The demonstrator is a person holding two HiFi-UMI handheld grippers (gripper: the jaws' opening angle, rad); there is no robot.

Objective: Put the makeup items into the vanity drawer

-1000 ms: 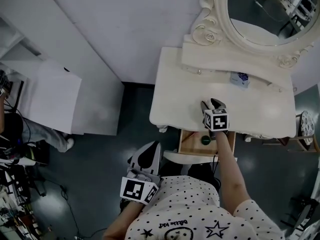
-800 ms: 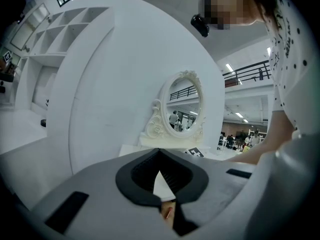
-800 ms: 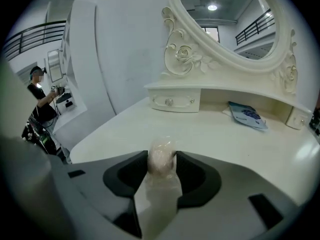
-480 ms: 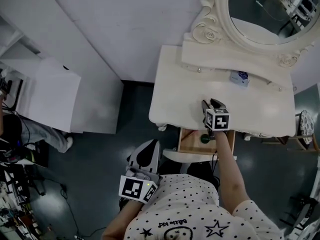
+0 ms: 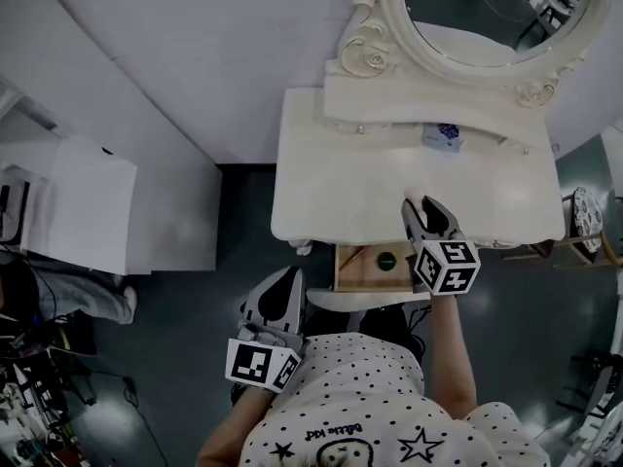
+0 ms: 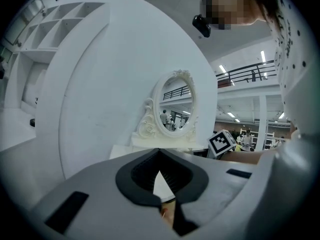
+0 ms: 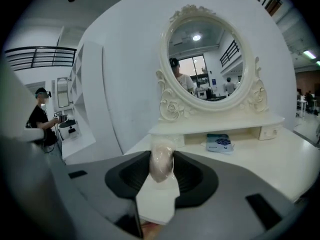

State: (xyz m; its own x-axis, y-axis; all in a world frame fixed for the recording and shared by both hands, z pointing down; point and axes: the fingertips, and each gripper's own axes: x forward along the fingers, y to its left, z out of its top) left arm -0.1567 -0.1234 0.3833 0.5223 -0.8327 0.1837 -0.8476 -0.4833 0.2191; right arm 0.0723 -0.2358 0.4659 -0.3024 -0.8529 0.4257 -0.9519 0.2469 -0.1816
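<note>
In the right gripper view a pale pink egg-shaped makeup sponge [image 7: 161, 163] in clear wrap stands between the jaws of my right gripper [image 7: 161, 173]. The jaws have just been closing and they press on it. In the head view my right gripper [image 5: 425, 214] hangs over the front edge of the white vanity table [image 5: 331, 183], beside the open wooden drawer [image 5: 352, 270]. A round green item [image 5: 386, 258] lies in the drawer. A blue-and-white packet [image 5: 442, 136] rests under the mirror. My left gripper [image 5: 278, 302] is held low by the person's body, its jaws together and empty.
An oval mirror [image 5: 487, 13] in a carved white frame stands at the back of the vanity. A white cabinet [image 5: 83, 207] is at the left, and a small stand with a plate [image 5: 582, 224] is at the right. Dark floor lies below.
My right gripper has come up off the tabletop and back towards the front edge, next to the drawer. The green item in the drawer now shows uncovered. The left gripper has stayed in place.
</note>
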